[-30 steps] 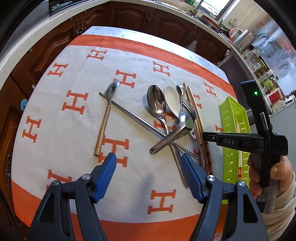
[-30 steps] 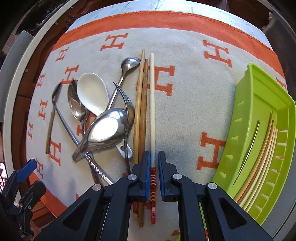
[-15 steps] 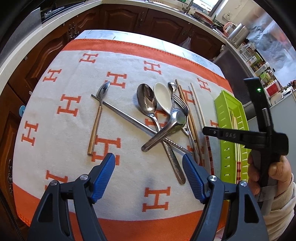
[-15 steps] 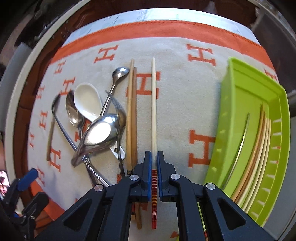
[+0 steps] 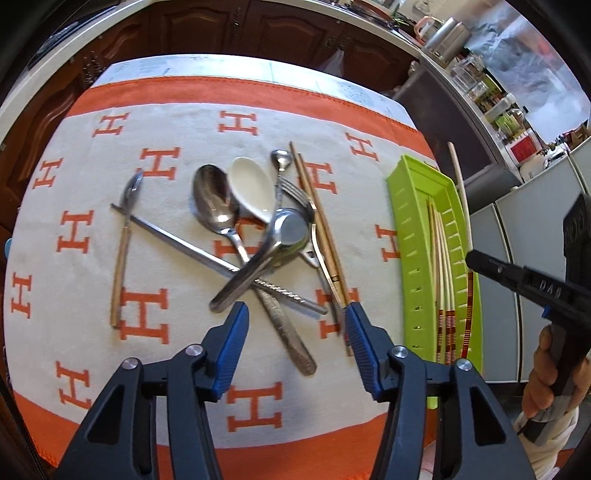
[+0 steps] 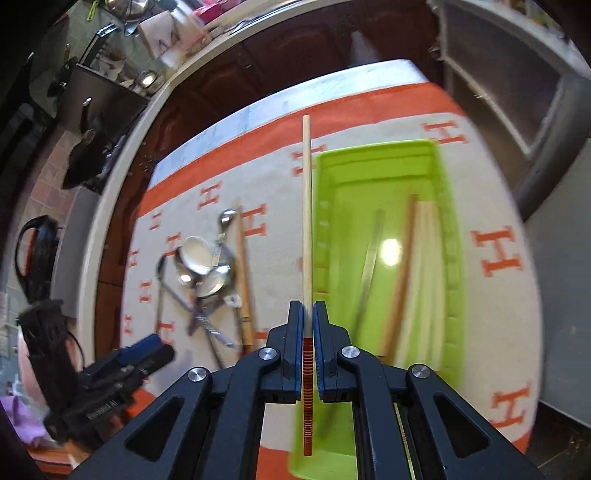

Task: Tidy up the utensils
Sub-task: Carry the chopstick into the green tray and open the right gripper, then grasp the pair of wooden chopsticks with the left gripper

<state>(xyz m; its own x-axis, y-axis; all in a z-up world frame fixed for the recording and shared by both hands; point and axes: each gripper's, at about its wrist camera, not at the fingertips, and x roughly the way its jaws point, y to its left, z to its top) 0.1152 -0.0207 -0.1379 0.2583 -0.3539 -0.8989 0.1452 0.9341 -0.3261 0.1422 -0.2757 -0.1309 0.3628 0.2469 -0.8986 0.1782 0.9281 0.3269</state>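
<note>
My right gripper [image 6: 307, 314] is shut on a pale chopstick [image 6: 306, 221] with a red-striped end, held in the air over the left rim of the green tray [image 6: 448, 221]. That chopstick also shows in the left wrist view [image 5: 461, 199] above the tray [image 5: 413, 236], which holds several chopsticks [image 5: 441, 258]. My left gripper [image 5: 295, 325] is open and empty, low over the handles of a pile of spoons [image 5: 214, 199], a fork [image 5: 314, 236] and two brown chopsticks [image 5: 317, 221] on the cloth.
A white-and-orange cloth [image 5: 74, 192] covers the table. A wood-handled spoon [image 5: 123, 243] and a metal chopstick [image 5: 177, 240] lie left of the pile. Dark cabinets [image 5: 221, 29] stand behind; a grey unit [image 5: 517, 258] stands at the right.
My right gripper has lifted the pale chopstick off the cloth and carried it right, to over the green tray. My left gripper has moved forward and right, closer to the utensil pile.
</note>
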